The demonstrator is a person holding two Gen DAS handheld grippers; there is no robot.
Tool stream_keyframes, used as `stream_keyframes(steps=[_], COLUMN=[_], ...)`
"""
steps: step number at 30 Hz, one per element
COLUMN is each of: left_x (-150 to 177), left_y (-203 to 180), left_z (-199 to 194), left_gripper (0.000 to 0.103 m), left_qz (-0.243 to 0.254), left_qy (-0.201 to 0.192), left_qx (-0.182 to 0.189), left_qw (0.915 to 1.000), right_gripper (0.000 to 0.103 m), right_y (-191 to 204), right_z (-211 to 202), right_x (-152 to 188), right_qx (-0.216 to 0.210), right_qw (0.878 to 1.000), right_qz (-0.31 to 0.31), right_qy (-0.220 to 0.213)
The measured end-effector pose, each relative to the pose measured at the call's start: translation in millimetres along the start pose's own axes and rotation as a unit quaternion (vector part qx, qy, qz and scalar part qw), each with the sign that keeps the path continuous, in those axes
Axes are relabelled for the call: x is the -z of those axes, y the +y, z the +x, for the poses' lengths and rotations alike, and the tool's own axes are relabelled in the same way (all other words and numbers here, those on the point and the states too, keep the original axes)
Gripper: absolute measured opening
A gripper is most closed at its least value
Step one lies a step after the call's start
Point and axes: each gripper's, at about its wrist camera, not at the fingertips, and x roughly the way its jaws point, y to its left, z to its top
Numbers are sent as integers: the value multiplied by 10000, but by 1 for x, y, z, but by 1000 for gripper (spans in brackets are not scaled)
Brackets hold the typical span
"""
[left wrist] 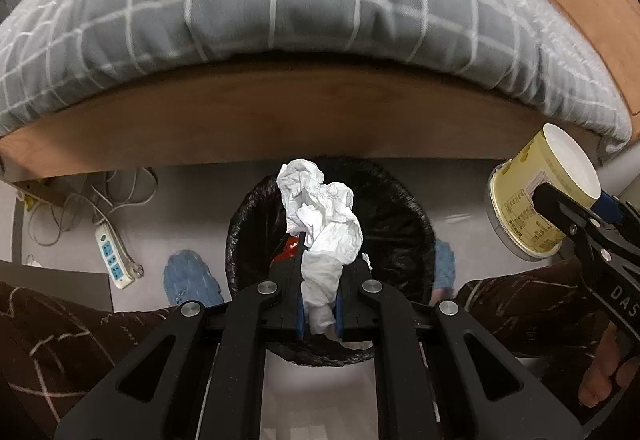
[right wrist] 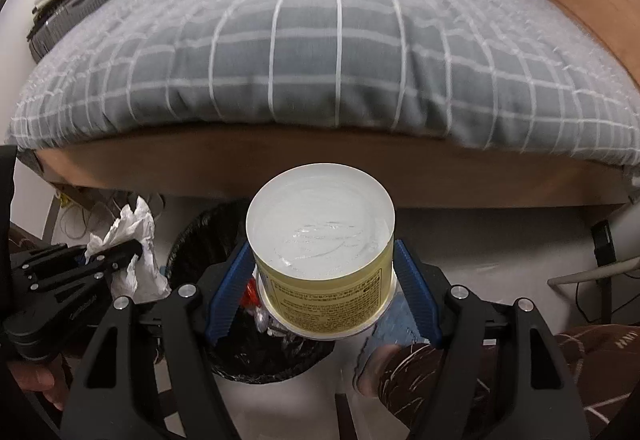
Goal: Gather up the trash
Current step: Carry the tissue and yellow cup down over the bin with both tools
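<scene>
My left gripper (left wrist: 320, 280) is shut on a crumpled white tissue (left wrist: 320, 216), which hangs straight over the black-lined trash bin (left wrist: 400, 216) on the floor. Red wrapper trash (left wrist: 289, 250) lies inside the bin. My right gripper (right wrist: 324, 280) is shut on a pale yellow paper cup (right wrist: 320, 240), its blue pads (right wrist: 416, 296) pressing both sides; the white inside looks empty. The cup hangs above the bin's right rim (right wrist: 192, 236). In the left wrist view the cup (left wrist: 536, 200) and right gripper (left wrist: 560, 212) sit at the right. The right wrist view shows the tissue (right wrist: 136, 240) and left gripper (right wrist: 120, 254) at the left.
A bed with a grey checked duvet (left wrist: 280, 0) and wooden frame (left wrist: 280, 120) stands just beyond the bin. A power strip (left wrist: 114, 256) and cables lie on the floor at left, with blue slippers (left wrist: 190, 278) beside the bin. The person's legs in dark patterned trousers (left wrist: 60, 340) flank it.
</scene>
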Motion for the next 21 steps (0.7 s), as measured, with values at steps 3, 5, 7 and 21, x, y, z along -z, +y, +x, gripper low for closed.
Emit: stream_keyframes(steps=[3,5,7,21], left_x=[-2,-3,-6,-20], left_y=[-5,-9,-13,-32], left_z=[24,36,46,87], left_gripper=[9,9,9,16], left_qz=[127,137,191,283], left_qy=[156,267,317,391], left_qx=[-125,-66,-35,104], left_qw=[9997,9995,9993,9988], right_gripper=[68,68,68,68], right_y=[-1,-5,-10,-33], right_z=[16,24,33,61], right_x=[0,-1,-2,-15], right_qx=[-1,-12,-11,-110], right_qw=[9999,9997,9995,9987], right_qz=[-51,-24,13,147], right_qy=[157,230,312,486])
